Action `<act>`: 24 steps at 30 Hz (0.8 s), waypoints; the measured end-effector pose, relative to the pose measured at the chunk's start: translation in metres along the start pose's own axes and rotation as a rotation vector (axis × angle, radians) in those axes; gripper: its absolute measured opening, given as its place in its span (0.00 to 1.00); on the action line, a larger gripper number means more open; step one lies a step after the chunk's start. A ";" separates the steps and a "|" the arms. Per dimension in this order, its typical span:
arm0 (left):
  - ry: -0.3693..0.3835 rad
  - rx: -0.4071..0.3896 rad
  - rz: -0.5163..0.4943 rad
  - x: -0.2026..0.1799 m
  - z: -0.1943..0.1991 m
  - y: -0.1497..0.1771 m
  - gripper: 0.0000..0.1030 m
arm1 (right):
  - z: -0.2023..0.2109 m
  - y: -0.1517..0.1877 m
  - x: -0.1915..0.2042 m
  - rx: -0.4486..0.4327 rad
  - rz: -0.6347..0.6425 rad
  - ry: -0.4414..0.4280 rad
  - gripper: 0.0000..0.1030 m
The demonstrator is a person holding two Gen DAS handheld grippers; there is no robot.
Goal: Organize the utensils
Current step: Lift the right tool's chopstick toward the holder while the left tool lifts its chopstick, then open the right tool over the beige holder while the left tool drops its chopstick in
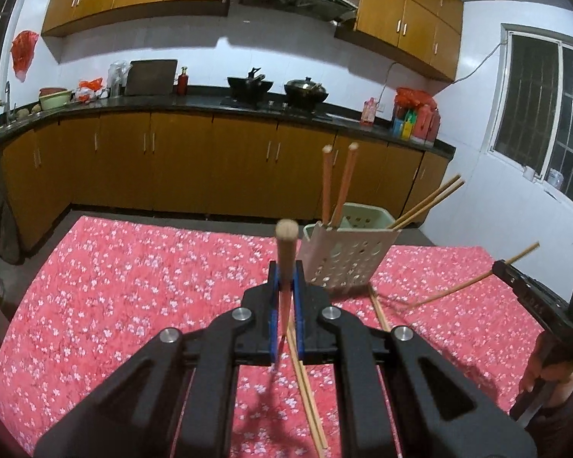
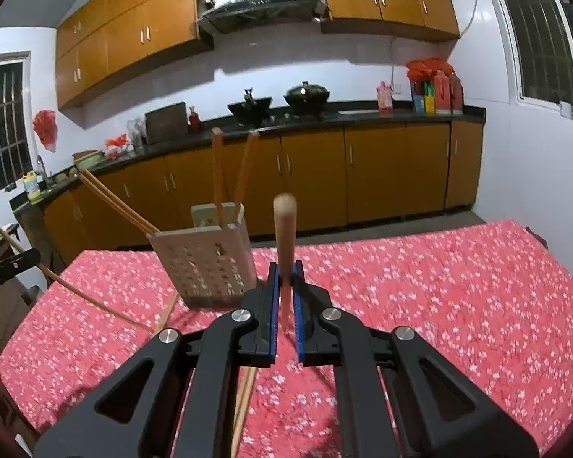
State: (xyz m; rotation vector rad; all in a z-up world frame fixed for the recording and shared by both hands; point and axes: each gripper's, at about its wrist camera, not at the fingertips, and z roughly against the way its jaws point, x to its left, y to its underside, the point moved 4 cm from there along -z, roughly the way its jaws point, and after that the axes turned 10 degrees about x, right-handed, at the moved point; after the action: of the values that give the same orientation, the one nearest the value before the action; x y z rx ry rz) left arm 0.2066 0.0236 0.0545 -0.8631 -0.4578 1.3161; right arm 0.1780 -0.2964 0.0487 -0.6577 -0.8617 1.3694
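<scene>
Left gripper: the left gripper [image 1: 285,278], matte black plastic with blue ribbed pads and round silver bolt heads, is clamped narrowly on a chopstick.
Left chopstick: a smooth round wooden chopstick [image 1: 285,263], reddish-brown, rounded pale end up, stands nearly upright between the pads, its thin end poking out below them.
Right gripper: the right gripper [image 2: 285,278], same black frame and blue pads, is likewise pinched tight on a stick.
Right chopstick: a second reddish wooden chopstick [image 2: 284,236], blunt rounded tip up, slightly blurred.
Holder: a pale perforated plastic utensil holder [image 1: 343,255], boxy with round holes in its wall, stands on the table just beyond the left gripper.
Holder contents: two reddish chopsticks [image 1: 336,183] stand steeply in one compartment; two thin bamboo chopsticks [image 1: 428,204] lean far out of the other side.
Loose pair: a pair of slim, pale bamboo chopsticks [image 1: 309,389] lies flat on the cloth beneath the left gripper, side by side.
Tablecloth: a soft red tablecloth [image 1: 114,286] printed with small white blossoms covers the table.
Background: glossy orange-brown cabinets [image 1: 172,160], a dark countertop [image 1: 152,107], two black woks [image 1: 279,89].
</scene>
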 end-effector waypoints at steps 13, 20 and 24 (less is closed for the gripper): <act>0.070 -0.196 -0.098 -0.062 0.039 -0.062 0.08 | 0.046 -0.080 0.043 -0.243 0.013 -0.165 0.07; 0.046 -0.309 -0.062 -0.082 0.038 -0.106 0.08 | 0.043 -0.113 0.056 -0.380 0.014 -0.137 0.07; 0.000 -0.348 -0.042 -0.081 0.031 -0.118 0.08 | 0.036 -0.124 0.054 -0.436 -0.001 -0.103 0.07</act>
State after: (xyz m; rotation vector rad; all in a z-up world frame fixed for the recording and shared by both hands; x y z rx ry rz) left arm 0.2417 -0.0472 0.1780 -1.1342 -0.7153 1.2154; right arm 0.2167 -0.2598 0.1783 -0.9238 -1.2606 1.2300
